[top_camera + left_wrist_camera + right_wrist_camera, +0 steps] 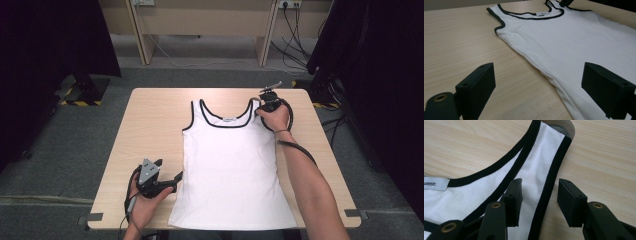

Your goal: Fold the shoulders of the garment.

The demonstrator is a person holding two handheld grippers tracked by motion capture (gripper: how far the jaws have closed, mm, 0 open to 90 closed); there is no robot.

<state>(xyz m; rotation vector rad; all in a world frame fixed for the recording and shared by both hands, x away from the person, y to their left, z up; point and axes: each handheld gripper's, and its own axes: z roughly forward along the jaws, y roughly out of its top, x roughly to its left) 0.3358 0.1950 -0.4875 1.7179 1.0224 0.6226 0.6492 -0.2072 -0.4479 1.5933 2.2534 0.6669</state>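
Item: white tank top [230, 160], black-trimmed, flat at the table's [150, 125] centre, hem at 6 o'clock, neckline at 12. We found the right gripper [263, 106] at 1 o'clock, jaws half open astride the right shoulder strap [541, 170], gripping nothing. The left gripper [175, 178] waited at 8 o'clock beside the side seam, wide open, empty. We judged the step a strap pick-up; next, closing squarely on the strap.
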